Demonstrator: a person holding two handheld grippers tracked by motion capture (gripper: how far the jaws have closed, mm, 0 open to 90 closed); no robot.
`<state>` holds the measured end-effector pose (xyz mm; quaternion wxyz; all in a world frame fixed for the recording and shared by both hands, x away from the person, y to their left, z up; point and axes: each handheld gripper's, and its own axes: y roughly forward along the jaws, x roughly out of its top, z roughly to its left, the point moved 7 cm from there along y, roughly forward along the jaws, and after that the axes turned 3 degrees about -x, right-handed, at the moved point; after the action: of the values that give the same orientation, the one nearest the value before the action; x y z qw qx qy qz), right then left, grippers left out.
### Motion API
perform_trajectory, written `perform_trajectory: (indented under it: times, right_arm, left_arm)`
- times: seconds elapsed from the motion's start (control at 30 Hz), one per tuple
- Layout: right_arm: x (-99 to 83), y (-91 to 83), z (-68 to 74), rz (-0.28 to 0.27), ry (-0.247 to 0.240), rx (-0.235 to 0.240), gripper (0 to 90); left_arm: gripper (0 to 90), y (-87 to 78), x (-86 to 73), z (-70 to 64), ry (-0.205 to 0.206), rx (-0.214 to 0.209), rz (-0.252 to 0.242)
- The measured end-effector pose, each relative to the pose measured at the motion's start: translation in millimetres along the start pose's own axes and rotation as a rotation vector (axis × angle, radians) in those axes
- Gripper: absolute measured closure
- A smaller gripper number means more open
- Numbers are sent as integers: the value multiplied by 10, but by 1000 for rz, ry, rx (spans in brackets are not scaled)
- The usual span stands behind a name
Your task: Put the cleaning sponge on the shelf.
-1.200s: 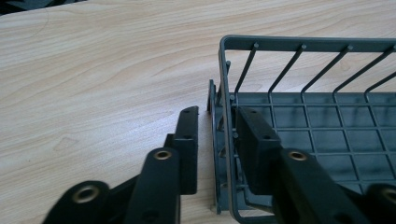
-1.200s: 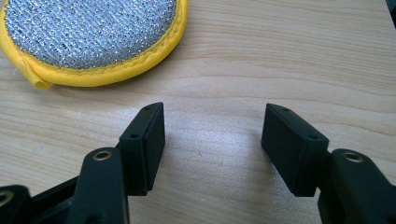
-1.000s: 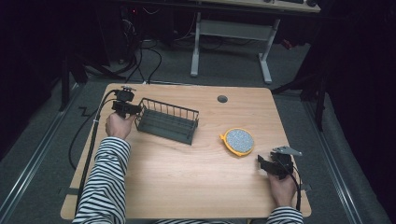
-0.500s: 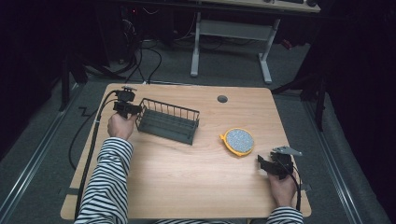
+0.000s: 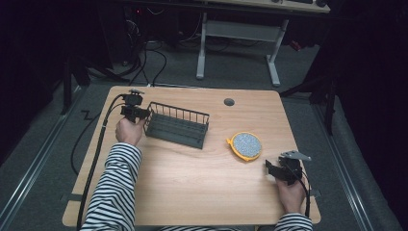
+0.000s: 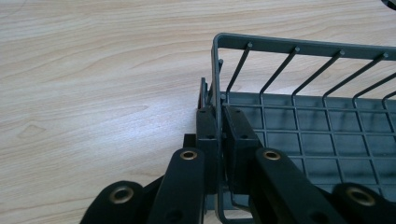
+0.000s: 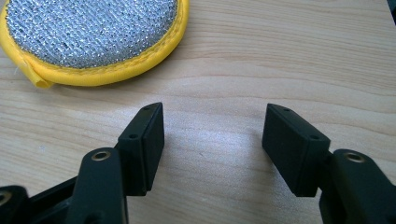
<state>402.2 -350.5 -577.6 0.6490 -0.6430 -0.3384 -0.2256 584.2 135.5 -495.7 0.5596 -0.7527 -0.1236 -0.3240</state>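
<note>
Our left gripper (image 6: 218, 154) clamps the wire rack's (image 5: 177, 126) end wall on the table (image 5: 192, 187); our right gripper (image 7: 212, 140) gapes empty near the scouring pad (image 7: 91, 32)

The table (image 5: 192, 168) is evenly lit from above while the room around it falls into near black. The high view is soft and grainy. Both gripper views are bright and sharp, with a pale sheen on the wood and faint shadows.
</note>
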Motion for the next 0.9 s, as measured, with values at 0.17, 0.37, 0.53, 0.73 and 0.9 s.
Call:
perform_trajectory:
  times: [0.17, 0.37, 0.53, 0.73, 0.9]
  right_arm:
    - [0, 0, 1, 0, 1, 0, 393]
    - [0, 0, 1, 0, -1, 0, 393]
    - [0, 0, 3, 0, -1, 1, 391]
    - [-1, 0, 4, 0, -1, 1, 390]
    - [-1, -1, 4, 0, -1, 1, 390]
  left_arm:
    - [859, -4, -11, -61, -37, -15, -14]
    - [858, -40, -56, -143, -43, -16, -32]
    - [855, -77, -68, -218, -30, -26, -36]
    - [852, -71, -103, -313, -28, -46, -38]
    - [852, -58, -140, -372, -17, -49, -32]
